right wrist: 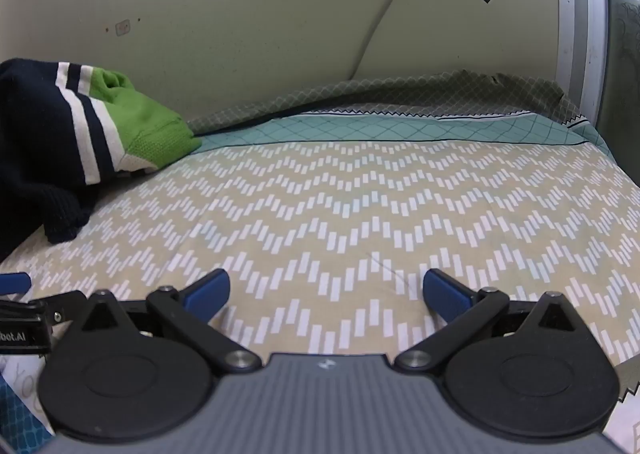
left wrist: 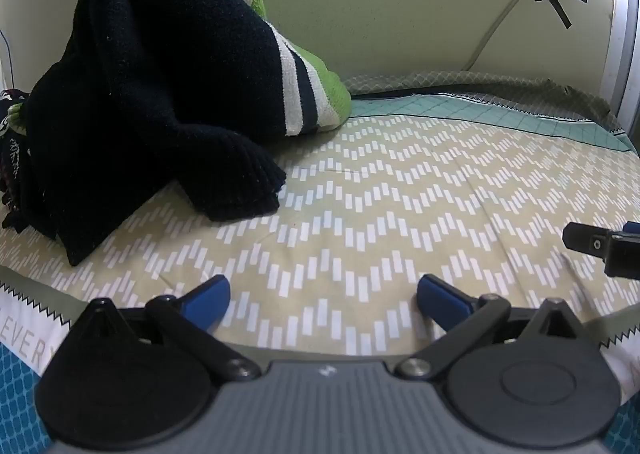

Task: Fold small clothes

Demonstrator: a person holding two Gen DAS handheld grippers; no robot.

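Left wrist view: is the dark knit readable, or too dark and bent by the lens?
Left wrist view: dark sweater nearly black, only faint rib texture; sharp; bed edge bows from fisheye. Right wrist view: even light, patterned sheet crisp, no glare.

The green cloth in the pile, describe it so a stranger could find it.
On the zigzag-patterned bedsheet, look to the heap of clothes by the wall. The green cloth pokes out beside the dark sweater with white stripes; it is the only bright green piece.

The sweater was coarse ribbed knit; the bedsheet smooth printed cloth; each claw matt plastic.
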